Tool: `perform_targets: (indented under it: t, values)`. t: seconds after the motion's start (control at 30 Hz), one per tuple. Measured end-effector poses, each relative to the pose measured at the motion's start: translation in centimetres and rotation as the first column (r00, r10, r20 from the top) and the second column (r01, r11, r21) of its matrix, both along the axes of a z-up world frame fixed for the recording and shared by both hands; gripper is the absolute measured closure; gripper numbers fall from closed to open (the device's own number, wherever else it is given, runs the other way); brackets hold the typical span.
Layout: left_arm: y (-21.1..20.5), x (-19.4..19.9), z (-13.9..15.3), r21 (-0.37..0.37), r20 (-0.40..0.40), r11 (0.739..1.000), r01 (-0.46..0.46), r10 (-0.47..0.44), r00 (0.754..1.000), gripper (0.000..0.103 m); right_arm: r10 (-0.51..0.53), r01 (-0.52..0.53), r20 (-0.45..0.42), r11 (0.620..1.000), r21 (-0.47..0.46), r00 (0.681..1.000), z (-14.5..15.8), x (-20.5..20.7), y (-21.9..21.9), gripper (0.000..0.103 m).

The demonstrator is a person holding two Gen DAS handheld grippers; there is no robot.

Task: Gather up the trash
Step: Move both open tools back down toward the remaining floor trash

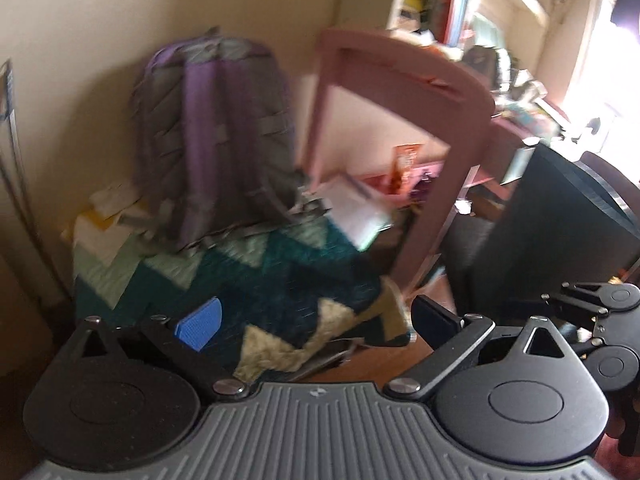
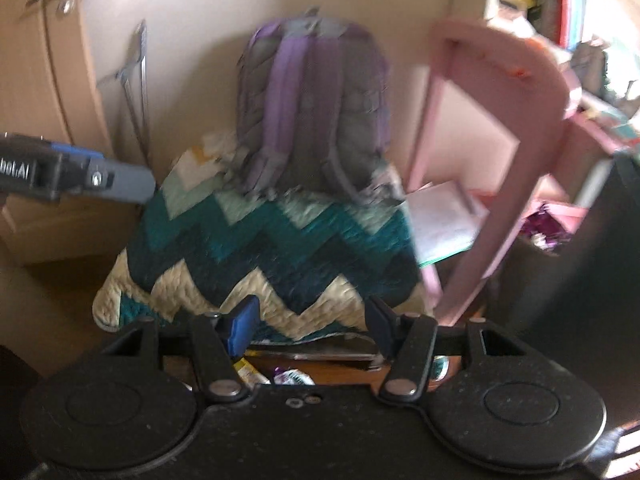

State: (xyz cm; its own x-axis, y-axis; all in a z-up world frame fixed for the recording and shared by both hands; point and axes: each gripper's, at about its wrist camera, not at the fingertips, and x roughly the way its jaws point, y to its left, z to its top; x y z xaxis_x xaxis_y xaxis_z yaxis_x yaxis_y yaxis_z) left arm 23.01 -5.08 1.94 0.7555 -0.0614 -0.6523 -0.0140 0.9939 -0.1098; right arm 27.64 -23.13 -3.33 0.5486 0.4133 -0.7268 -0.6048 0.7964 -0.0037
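Note:
Small wrappers lie on the wooden floor just in front of my right gripper (image 2: 312, 326): a yellow wrapper (image 2: 249, 372) and a purple-and-white wrapper (image 2: 292, 378). The right gripper's jaws stand apart with nothing between them, above the near edge of a teal, navy and cream zigzag blanket (image 2: 280, 248). My left gripper (image 1: 318, 322) is open wide and empty over the same blanket (image 1: 280, 280). One of its grey fingers (image 2: 124, 182) pokes into the right wrist view from the left. Both views are blurred.
A purple-grey backpack (image 1: 216, 140) leans on the wall atop the blanket. A pink chair (image 1: 432, 128) stands to the right, with white papers (image 1: 352, 208) and an orange packet (image 1: 408, 160) behind its frame. A tall black object (image 1: 560, 220) fills the right side. Cluttered shelves (image 1: 480, 8) stand at the back.

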Motion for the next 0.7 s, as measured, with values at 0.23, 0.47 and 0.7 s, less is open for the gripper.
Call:
perform_targets:
  t: [0.23,0.47,0.7]
  values:
    - [3.8,1.4,-11.0,0.024,-0.091,0.996,-0.08,0.082,0.992,0.001,0.038,-0.039,-0.121,0.999,-0.011,0.992,-9.2,4.0,2.5,0.045]
    - [5.2,3.3,-24.0,0.012,-0.278,0.989,-0.15,0.148,0.949,0.001,-0.011,-0.002,-0.249,0.999,-0.053,0.968,-18.4,8.9,4.2,0.045]
    - [6.2,4.8,-36.8,0.011,-0.478,0.962,-0.272,0.244,0.844,0.001,0.032,-0.079,-0.327,0.988,-0.131,0.945,-29.0,11.7,6.3,0.045]
